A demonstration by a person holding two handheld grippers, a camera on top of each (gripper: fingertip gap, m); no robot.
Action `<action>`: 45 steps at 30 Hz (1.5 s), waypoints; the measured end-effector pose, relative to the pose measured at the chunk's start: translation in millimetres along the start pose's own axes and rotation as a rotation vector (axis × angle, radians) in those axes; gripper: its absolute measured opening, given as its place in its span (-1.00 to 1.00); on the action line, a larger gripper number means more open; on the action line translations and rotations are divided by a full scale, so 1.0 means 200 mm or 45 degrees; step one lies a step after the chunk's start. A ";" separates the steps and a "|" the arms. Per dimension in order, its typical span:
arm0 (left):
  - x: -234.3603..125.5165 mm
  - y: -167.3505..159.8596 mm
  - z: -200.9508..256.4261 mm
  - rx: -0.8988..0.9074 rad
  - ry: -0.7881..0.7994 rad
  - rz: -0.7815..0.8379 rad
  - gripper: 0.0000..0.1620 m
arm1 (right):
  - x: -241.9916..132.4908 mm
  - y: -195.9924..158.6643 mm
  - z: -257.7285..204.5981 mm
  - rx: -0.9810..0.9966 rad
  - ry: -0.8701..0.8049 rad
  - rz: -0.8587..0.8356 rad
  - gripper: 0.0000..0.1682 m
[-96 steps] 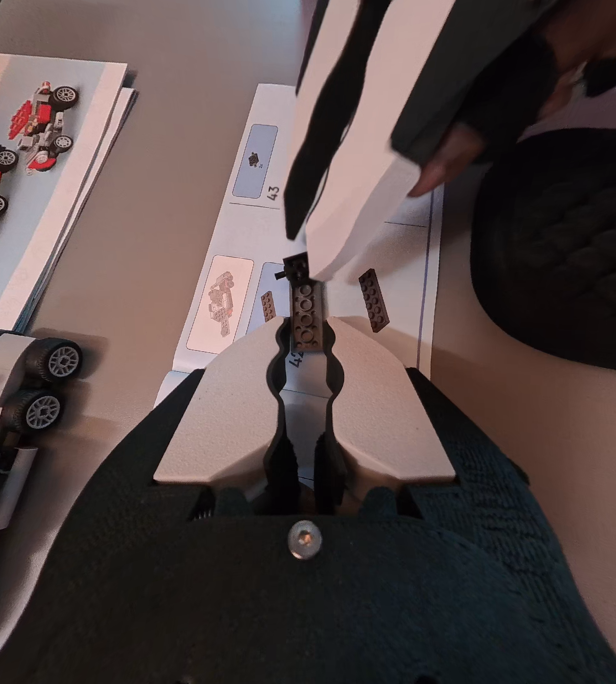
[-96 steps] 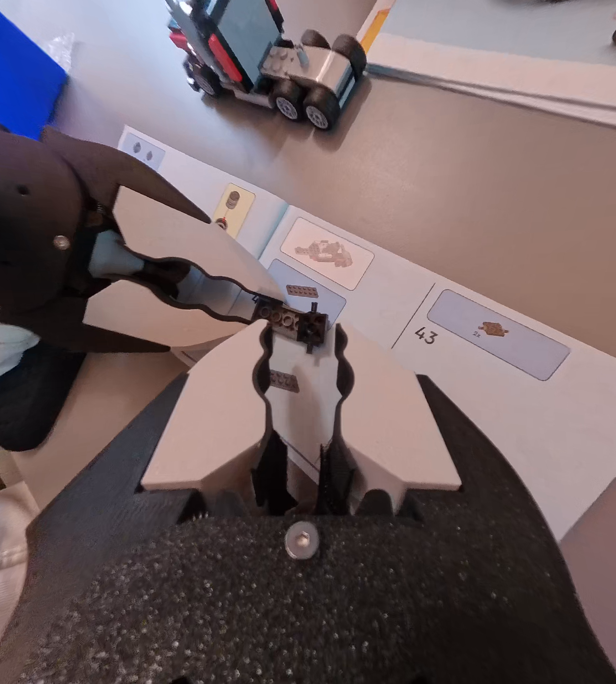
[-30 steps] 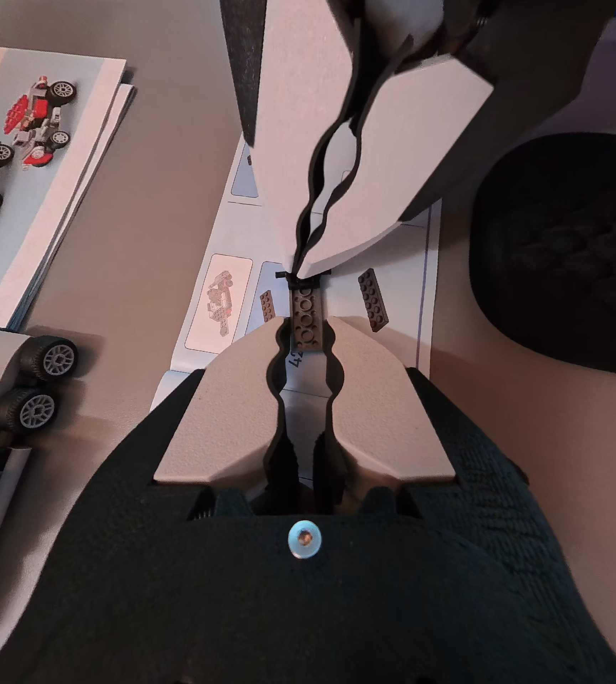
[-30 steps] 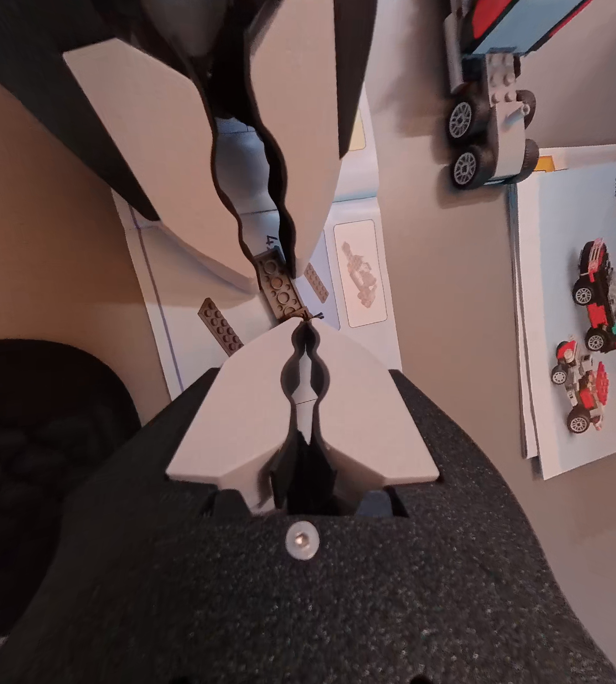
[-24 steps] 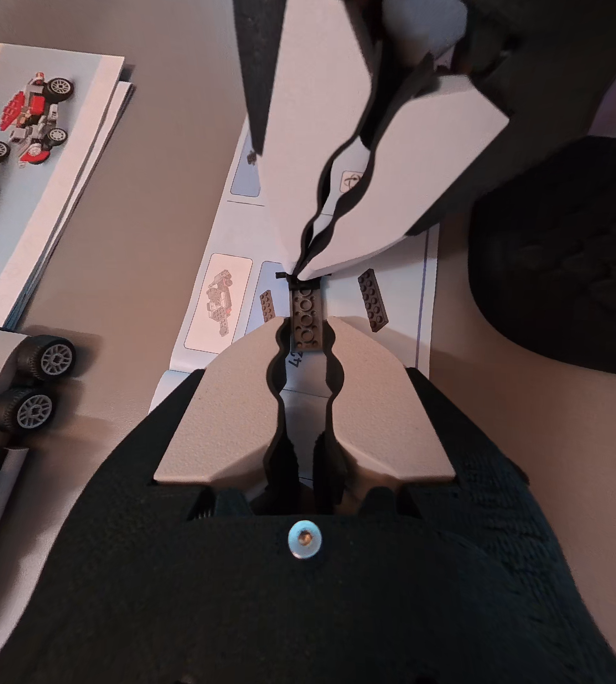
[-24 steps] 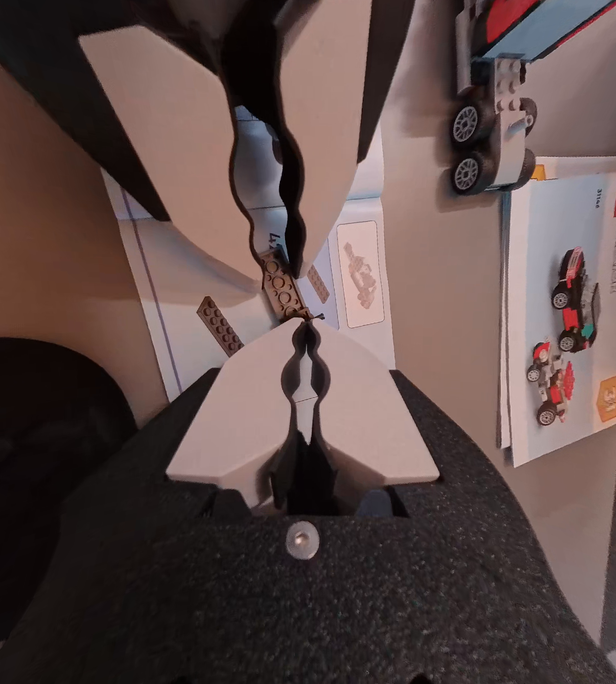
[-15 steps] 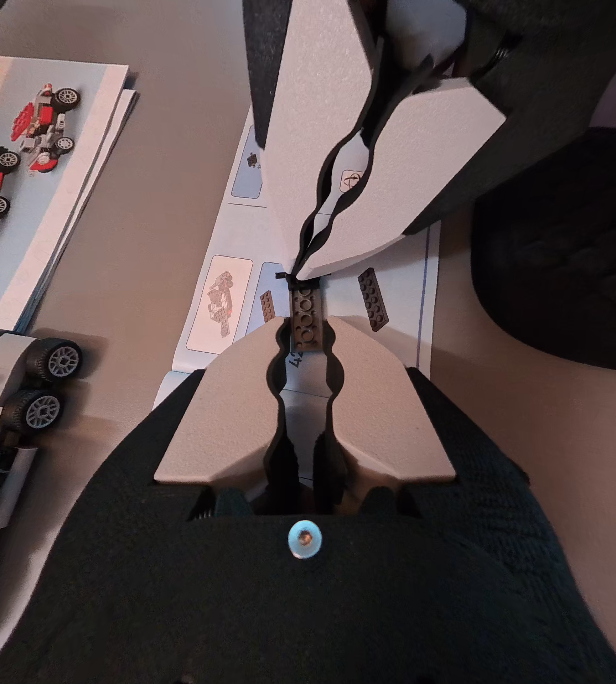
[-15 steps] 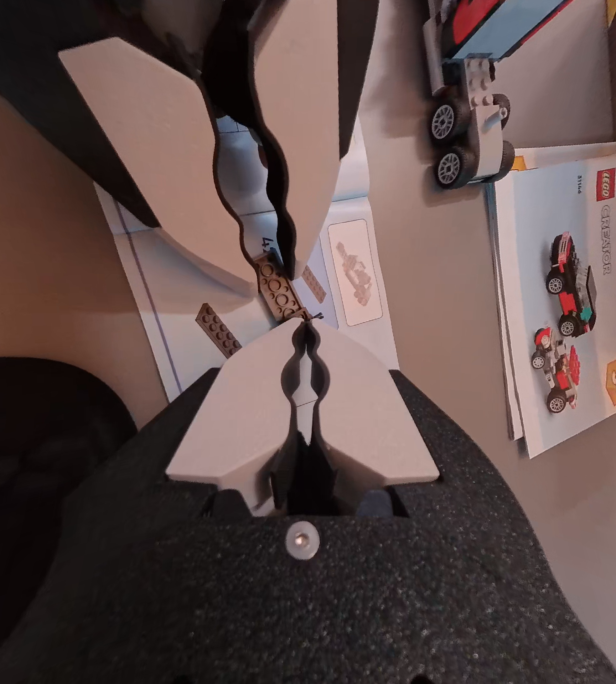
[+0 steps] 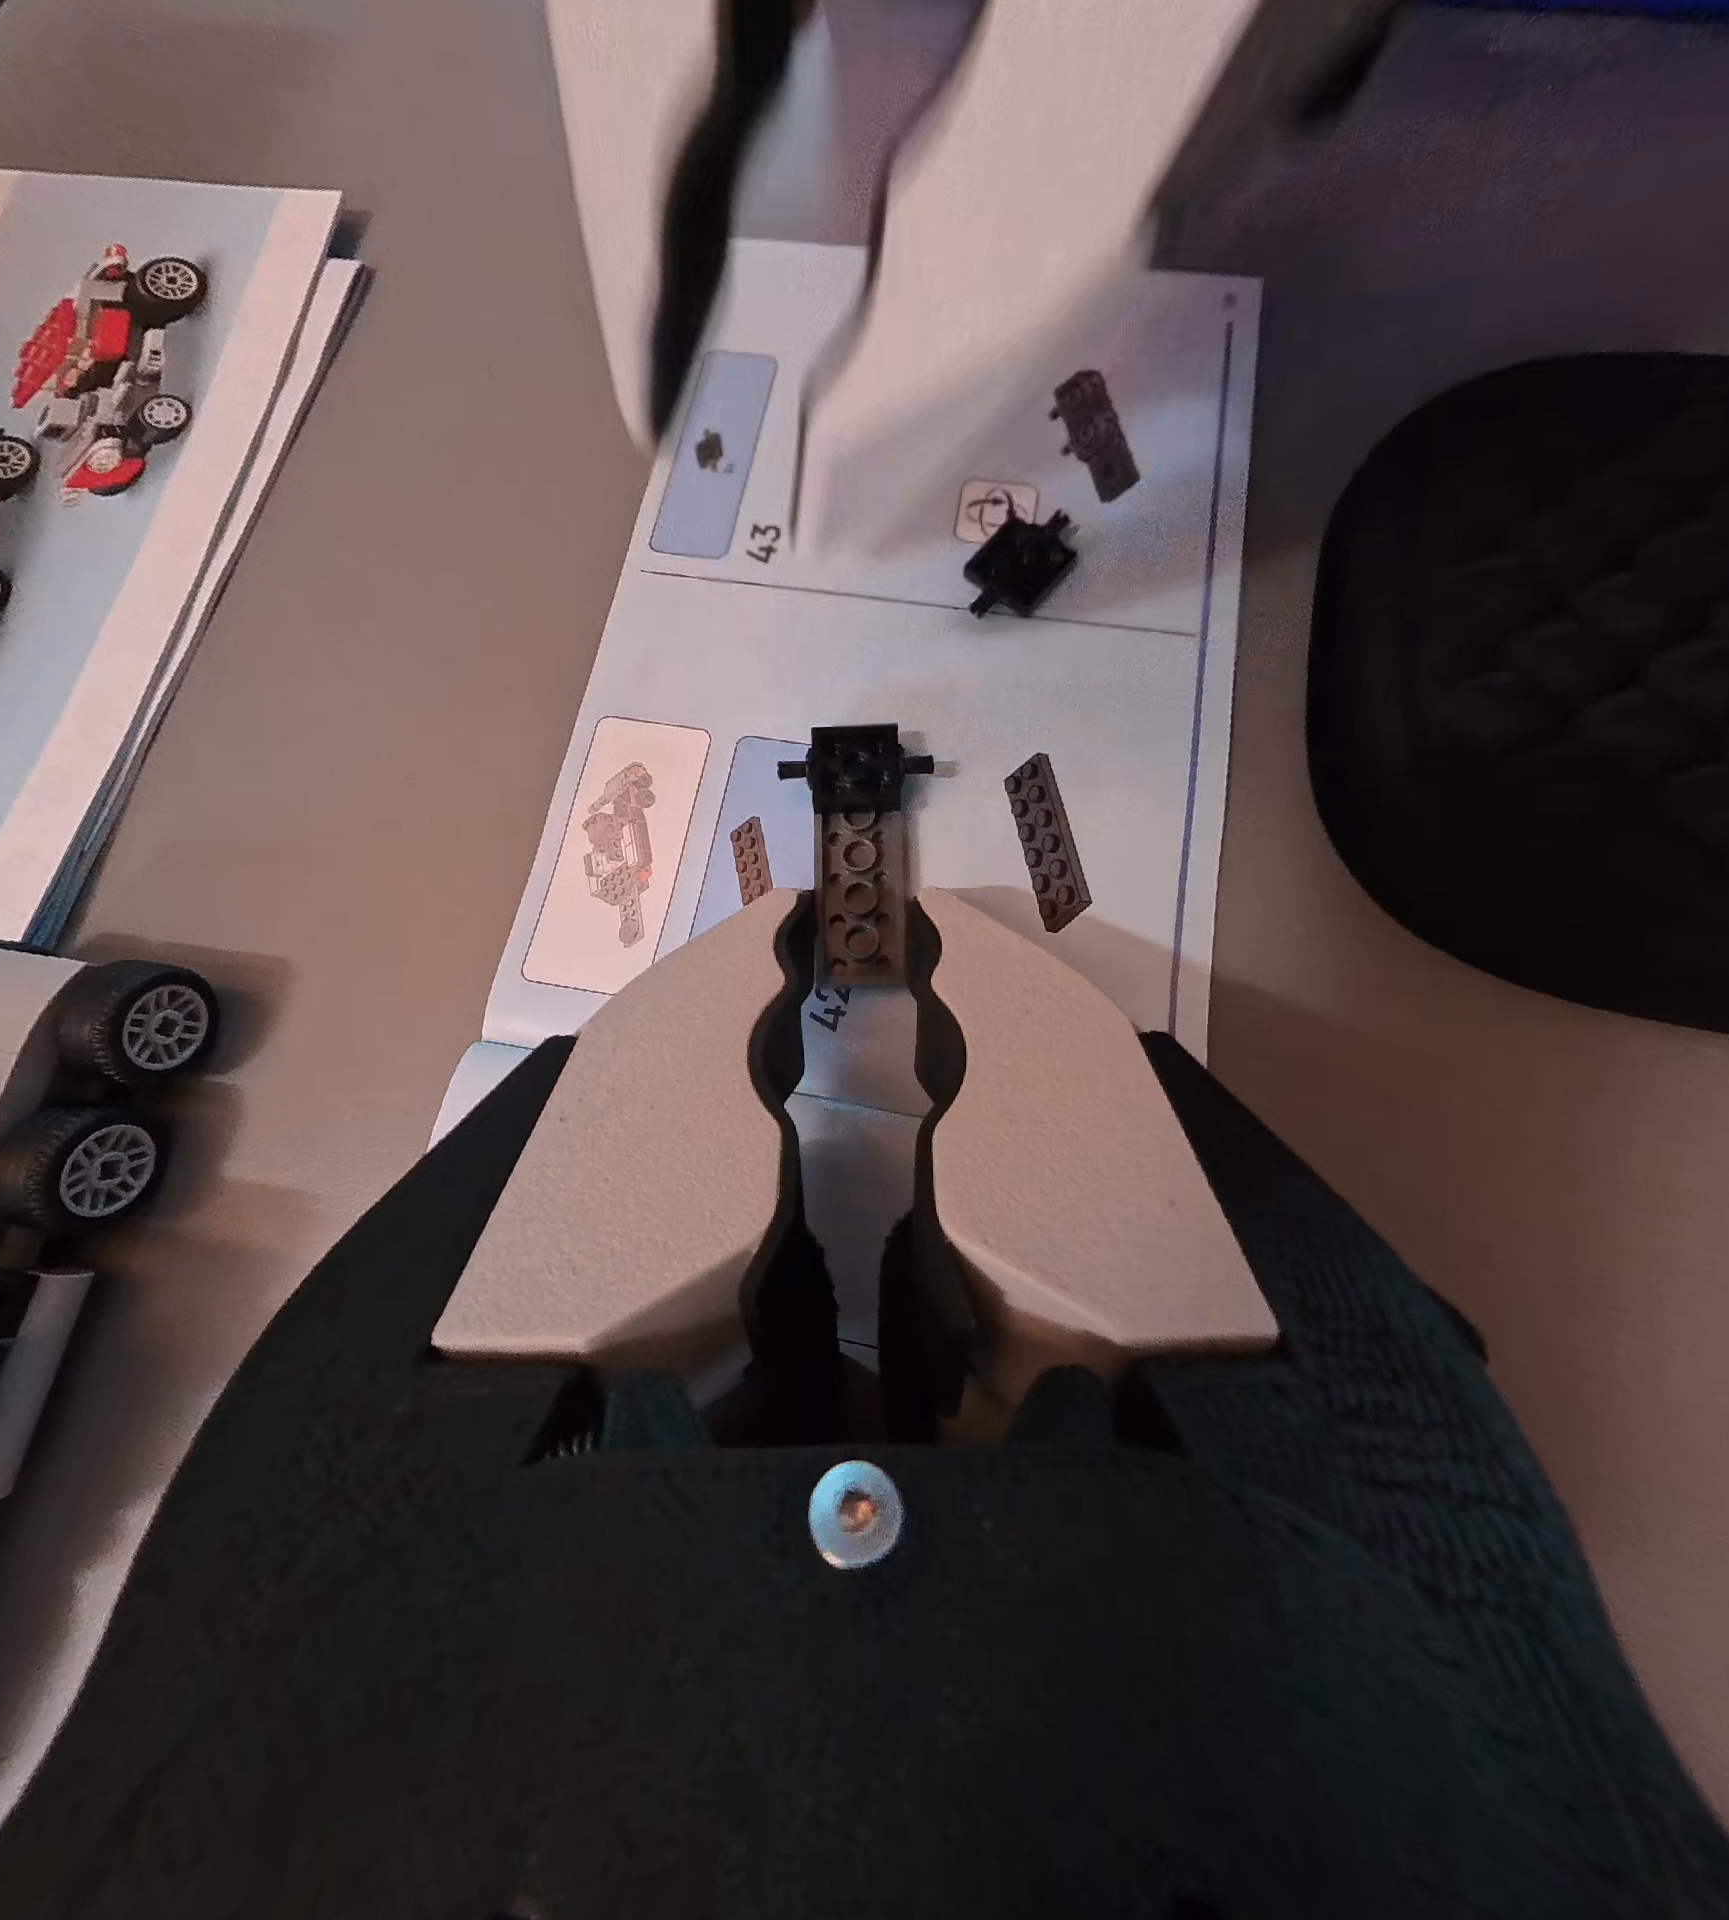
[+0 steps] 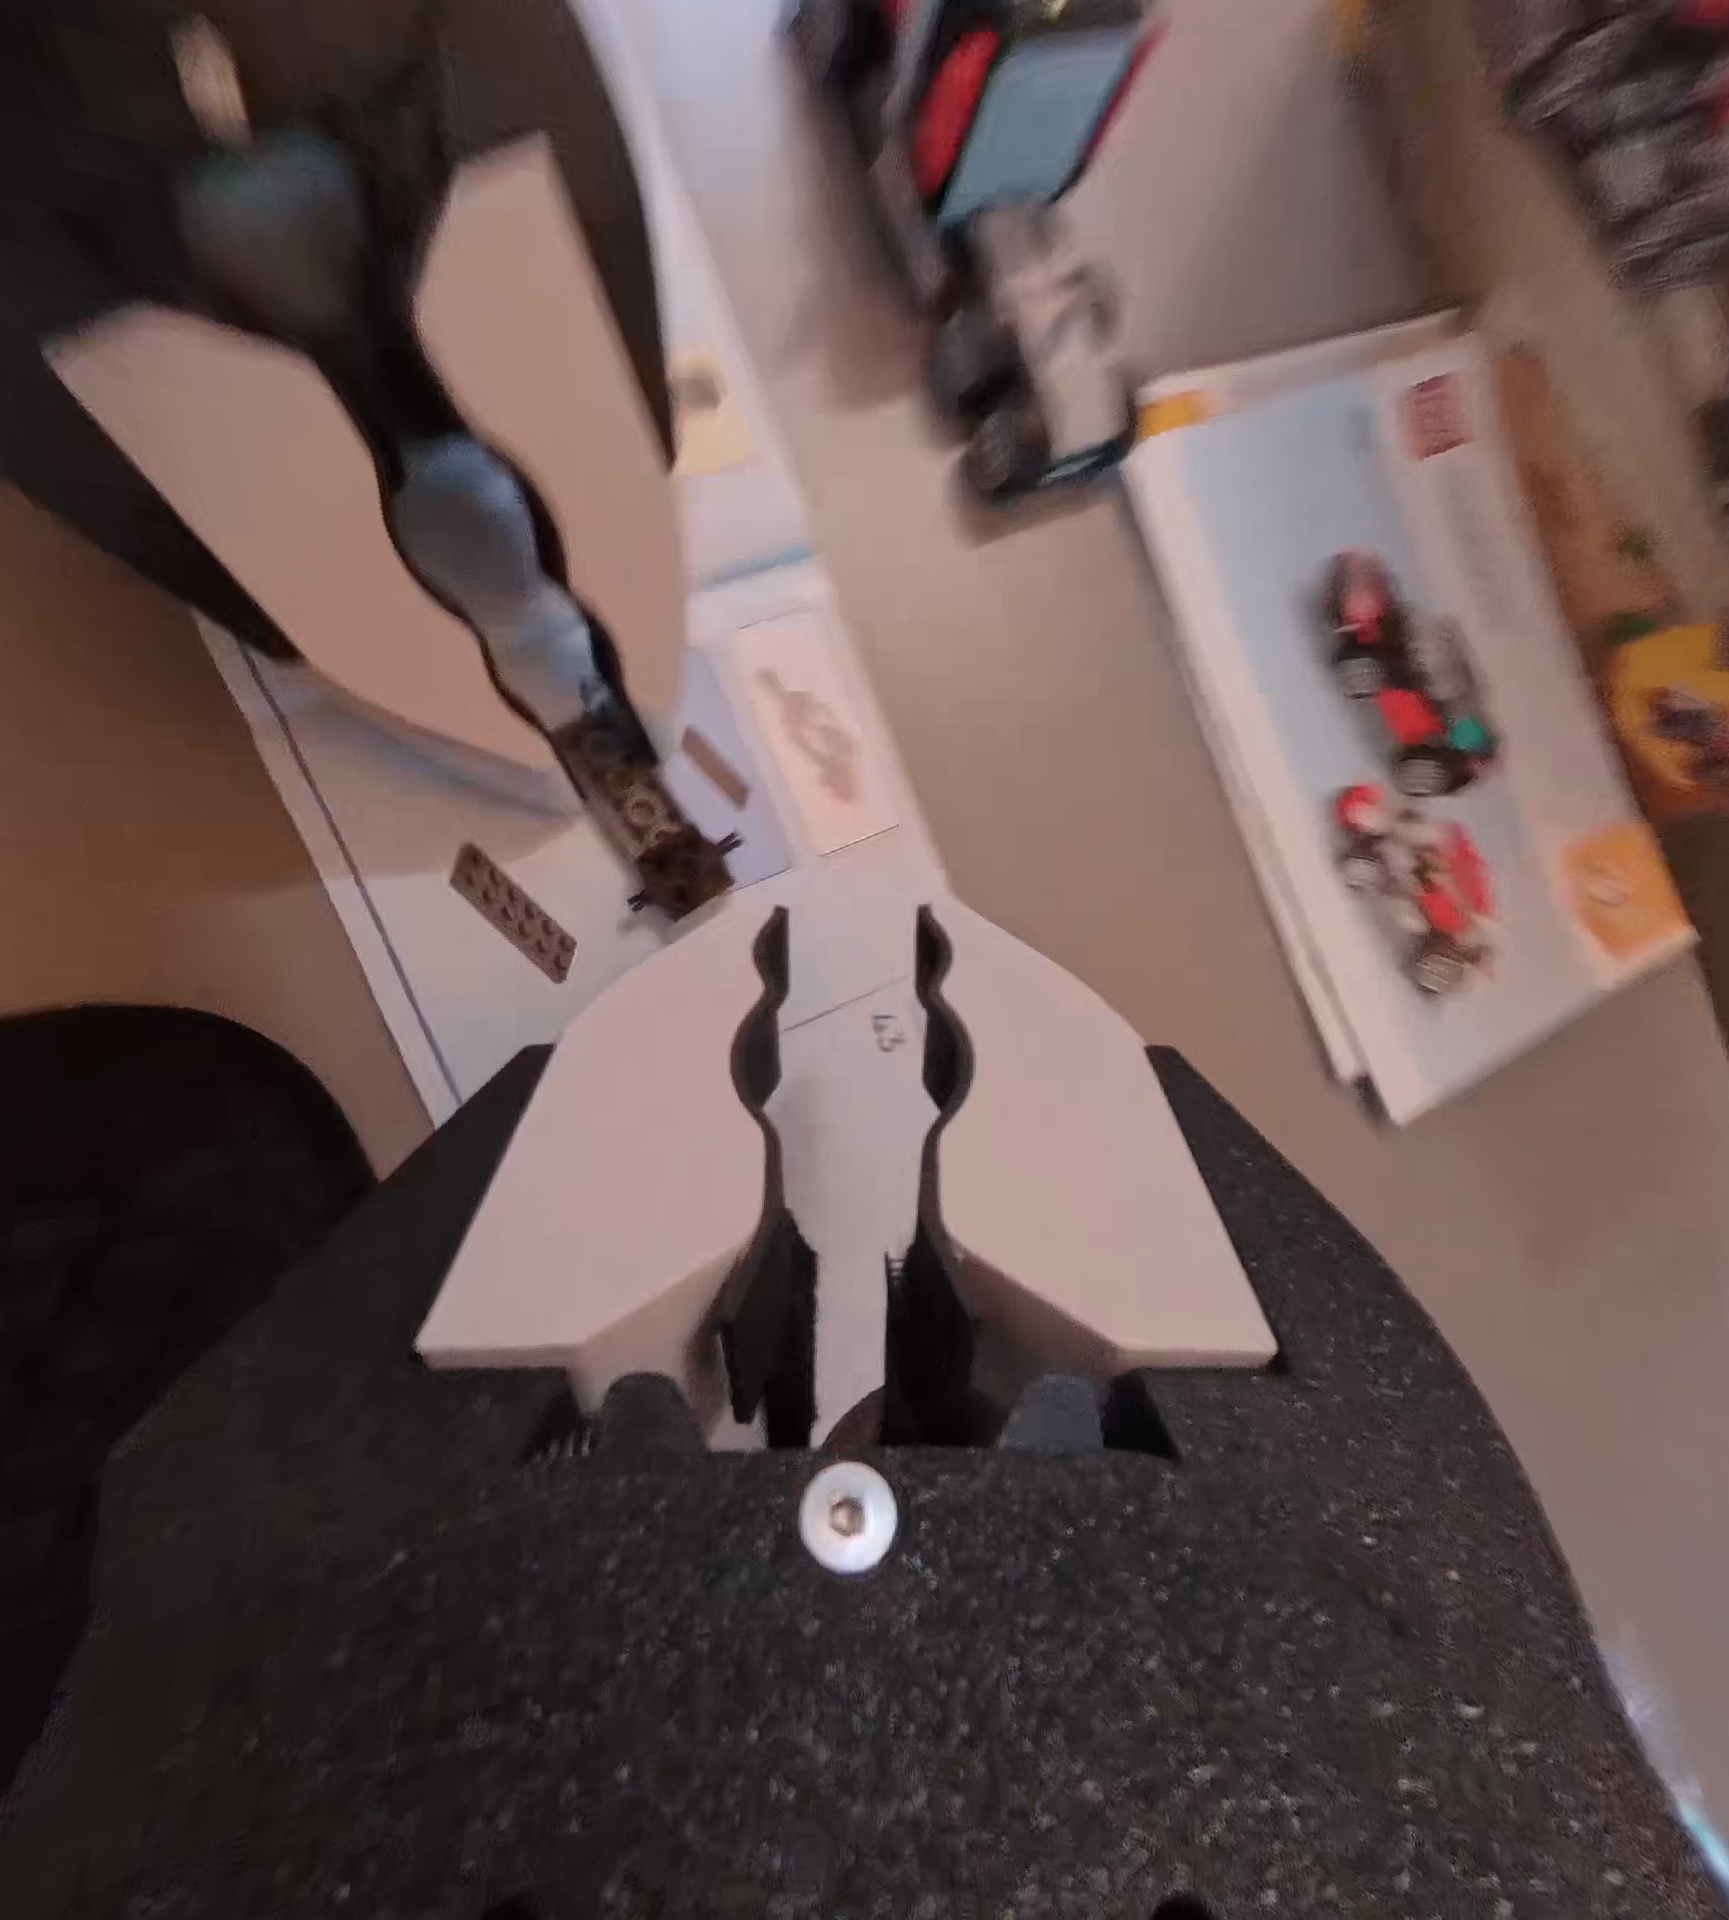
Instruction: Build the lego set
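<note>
- Your left gripper (image 9: pixel 858 920) is clamped on the near end of a grey plate (image 9: pixel 862 902), which is held studs-up and points away from you over the open manual (image 9: pixel 1130 707).
- A black axle piece (image 9: pixel 855 767) sits on the plate's far end, with a thin pin sticking out to each side.
- Your right gripper (image 10: pixel 852 920) is spread apart and holds nothing; through its gap you see only a manual page.
- In the left wrist view the right gripper is a pale blur at the far top (too smeared to read its fingers).
- From the right wrist view, the plate with its axle piece lies just left of and beyond your right fingertips, apart from them.
- A second black axle piece (image 9: pixel 1019 566) lies loose on the far part of the page, right of centre.
- The dark plates drawn beside the held one, left and right, look like printed pictures on the page.
- A built truck (image 9: pixel 39 1101) stands on the table at near left, grey wheels towards the manual.
- A booklet stack (image 9: pixel 101 499) lies at far left.
- A black pad (image 9: pixel 1587 686) lies at the right.
</note>
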State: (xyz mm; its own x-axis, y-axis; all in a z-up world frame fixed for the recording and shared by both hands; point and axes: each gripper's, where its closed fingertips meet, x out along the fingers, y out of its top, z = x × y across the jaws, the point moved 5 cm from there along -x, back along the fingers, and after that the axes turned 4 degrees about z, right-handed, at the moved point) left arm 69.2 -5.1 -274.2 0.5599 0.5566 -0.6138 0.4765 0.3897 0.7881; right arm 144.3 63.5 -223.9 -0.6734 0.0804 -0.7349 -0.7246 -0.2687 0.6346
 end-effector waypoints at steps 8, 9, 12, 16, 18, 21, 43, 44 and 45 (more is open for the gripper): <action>0.00 0.00 0.00 -0.008 -0.007 0.000 -0.79 | -0.21 -0.28 -0.10 0.169 0.149 -0.296 -0.61; 0.00 0.00 0.00 -0.007 -0.006 0.000 -0.79 | -0.18 -0.28 -0.13 0.171 0.166 -0.285 -0.62; 0.00 0.00 0.00 -0.005 -0.004 0.000 -0.79 | -0.09 -0.26 -0.15 0.163 0.168 -0.241 -0.66; 0.00 0.00 0.00 -0.004 0.007 0.002 -0.77 | -0.03 -0.25 -0.15 0.105 0.250 -0.237 -0.68; 0.00 0.00 -0.01 -0.006 0.014 0.004 -0.72 | 0.00 -0.27 -0.15 0.155 0.281 -0.266 -0.69; -0.01 -0.01 -0.01 -0.018 0.007 0.003 -0.60 | 0.00 -0.25 -0.15 0.202 0.269 -0.195 -0.81; -0.03 0.02 0.14 -0.364 -0.246 -0.052 -0.58 | 0.05 -0.07 -0.22 0.690 0.127 0.002 -0.81; -0.03 0.02 0.13 -0.352 -0.240 -0.053 -0.58 | 0.04 -0.06 -0.24 0.660 0.138 -0.017 -0.81; -0.03 0.02 0.13 -0.338 -0.239 -0.054 -0.58 | 0.05 -0.06 -0.25 0.620 0.143 -0.054 -0.81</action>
State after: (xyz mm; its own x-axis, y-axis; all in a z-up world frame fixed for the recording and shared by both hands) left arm 85.0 -26.8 -268.7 0.6703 0.4003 -0.6249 0.3225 0.6012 0.7311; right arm 153.7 18.9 -250.2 -0.6414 -0.0297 -0.7666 -0.7533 0.2140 0.6220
